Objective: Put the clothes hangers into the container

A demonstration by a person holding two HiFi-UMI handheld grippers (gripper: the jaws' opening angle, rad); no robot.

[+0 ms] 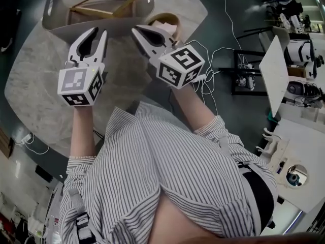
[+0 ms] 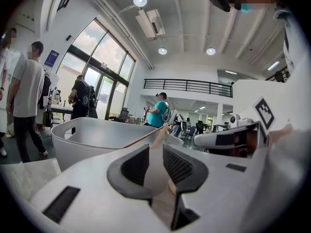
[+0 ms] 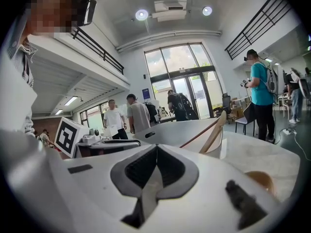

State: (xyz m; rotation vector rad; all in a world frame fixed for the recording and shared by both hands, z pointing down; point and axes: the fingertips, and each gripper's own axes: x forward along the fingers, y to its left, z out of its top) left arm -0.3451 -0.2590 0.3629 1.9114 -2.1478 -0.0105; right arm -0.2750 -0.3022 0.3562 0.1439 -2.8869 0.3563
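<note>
Our left gripper's (image 2: 155, 155) jaws stand apart with nothing between them. Our right gripper's (image 3: 156, 149) jaws meet at the tips, and we see nothing pinched there.

From the head view, the left gripper (image 1: 97, 33) and right gripper (image 1: 136, 31) hover side by side over the middle of the table (image 1: 40, 85). Both point toward its far edge, the right one tilted inward, and neither touches anything.

The container (image 1: 56, 19), a grey bin with a handle slot, sits at the table's far edge, just ahead of both jaws. The hangers (image 1: 111, 1) are wooden and lie inside it, one end leaning up over the rim on the right side. The left gripper view shows the container (image 2: 87, 135) straight ahead with a hanger (image 2: 146, 136) slanting up past its rim. The right gripper view shows the same container (image 3: 189, 130) and hanger (image 3: 214, 130).

A tan round object (image 1: 165, 20) rests on the table just right of the container, beside the right gripper.
</note>
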